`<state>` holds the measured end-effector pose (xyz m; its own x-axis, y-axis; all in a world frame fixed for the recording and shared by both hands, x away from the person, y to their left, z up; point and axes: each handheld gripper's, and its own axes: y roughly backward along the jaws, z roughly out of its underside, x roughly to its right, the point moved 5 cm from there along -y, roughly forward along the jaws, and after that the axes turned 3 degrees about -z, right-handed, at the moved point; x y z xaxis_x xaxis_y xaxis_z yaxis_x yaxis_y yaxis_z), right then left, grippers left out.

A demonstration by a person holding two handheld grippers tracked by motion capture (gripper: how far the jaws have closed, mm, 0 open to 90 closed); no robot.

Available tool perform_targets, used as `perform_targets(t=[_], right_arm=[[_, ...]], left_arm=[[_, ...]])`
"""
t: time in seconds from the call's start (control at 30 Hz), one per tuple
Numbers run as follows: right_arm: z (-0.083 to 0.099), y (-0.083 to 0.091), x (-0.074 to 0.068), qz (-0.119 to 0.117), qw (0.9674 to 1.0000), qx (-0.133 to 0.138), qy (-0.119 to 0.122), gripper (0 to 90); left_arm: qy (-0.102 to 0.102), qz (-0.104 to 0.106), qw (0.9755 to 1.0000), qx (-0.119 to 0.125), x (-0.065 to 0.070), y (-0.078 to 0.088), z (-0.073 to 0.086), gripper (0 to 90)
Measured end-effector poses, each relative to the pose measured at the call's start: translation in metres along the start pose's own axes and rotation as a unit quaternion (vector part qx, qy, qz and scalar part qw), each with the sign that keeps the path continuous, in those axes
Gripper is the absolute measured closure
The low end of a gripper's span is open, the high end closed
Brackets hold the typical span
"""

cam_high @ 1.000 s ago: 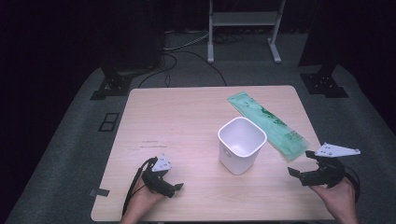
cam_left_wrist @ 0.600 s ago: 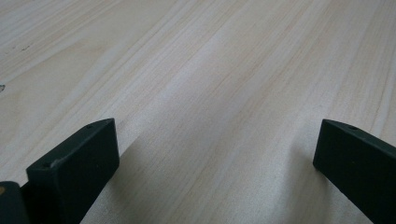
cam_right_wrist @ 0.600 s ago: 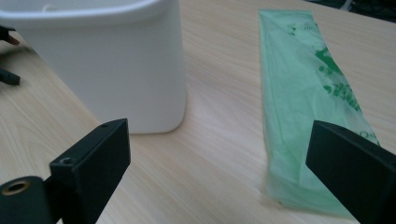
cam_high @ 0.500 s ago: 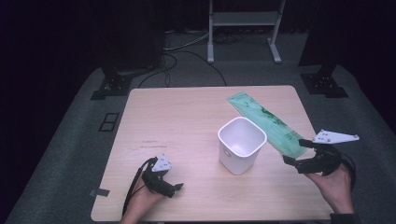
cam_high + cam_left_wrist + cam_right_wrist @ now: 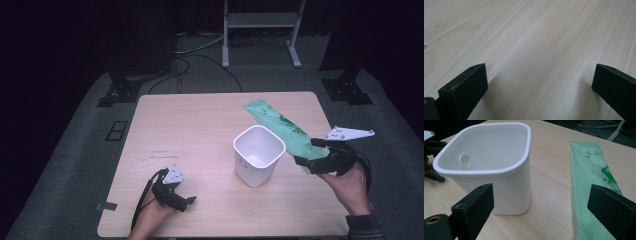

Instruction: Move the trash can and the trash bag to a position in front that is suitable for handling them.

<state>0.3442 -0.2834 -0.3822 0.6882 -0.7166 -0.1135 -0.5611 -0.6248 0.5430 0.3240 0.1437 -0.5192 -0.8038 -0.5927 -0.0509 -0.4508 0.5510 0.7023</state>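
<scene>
From the high view, a white bin [image 5: 258, 154] stands upright on the table [image 5: 200, 125], a long green bag [image 5: 280, 127] lying flat beside it; the right gripper [image 5: 312, 152] hovers over the bag's near end, perhaps touching it. The left gripper [image 5: 187, 201] rests near the front edge. The left gripper view shows bare wood between parted jaws. The right gripper view shows wide-apart jaws framing bin and bag, and a round mark inside the bin.

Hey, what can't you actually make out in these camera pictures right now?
- Print on the green bag: too small in the high view; cut off by the right gripper there.
- White container floor: the right gripper view shows one wall, not the bottom.
- Left gripper jaw tips: too small and dark in the high view.
</scene>
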Motion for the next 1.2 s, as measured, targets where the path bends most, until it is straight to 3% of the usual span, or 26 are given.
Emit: perform_targets(t=[0.53,0.57,0.77,0.97,1.2], right_arm=[[-0.024,-0.017,-0.002,-0.008,0.9999,-0.007,0.001,8.7],[-0.027,-0.02,-0.003,-0.009,0.9999,-0.008,0.001,14.3],[-0.034,-0.03,-0.004,-0.011,0.9998,-0.014,0.002,16.0],[-0.042,-0.043,-0.005,-0.008,0.9996,-0.026,0.003,24.0],[-0.044,-0.066,-0.007,-0.01,0.9985,-0.052,0.01,42.8]], left_arm=[[0.0,0.0,1.0,0.0,0.0,0.0,0.0,0.0],[0.0,0.0,1.0,0.0,0.0,0.0,0.0,0.0],[0.002,0.0,1.0,0.002,0.0,0.0,0.0,0.0],[0.001,0.0,1.0,0.001,0.0,0.0,0.0,0.0],[0.001,-0.001,1.0,0.002,0.0,0.0,0.0,0.0]])
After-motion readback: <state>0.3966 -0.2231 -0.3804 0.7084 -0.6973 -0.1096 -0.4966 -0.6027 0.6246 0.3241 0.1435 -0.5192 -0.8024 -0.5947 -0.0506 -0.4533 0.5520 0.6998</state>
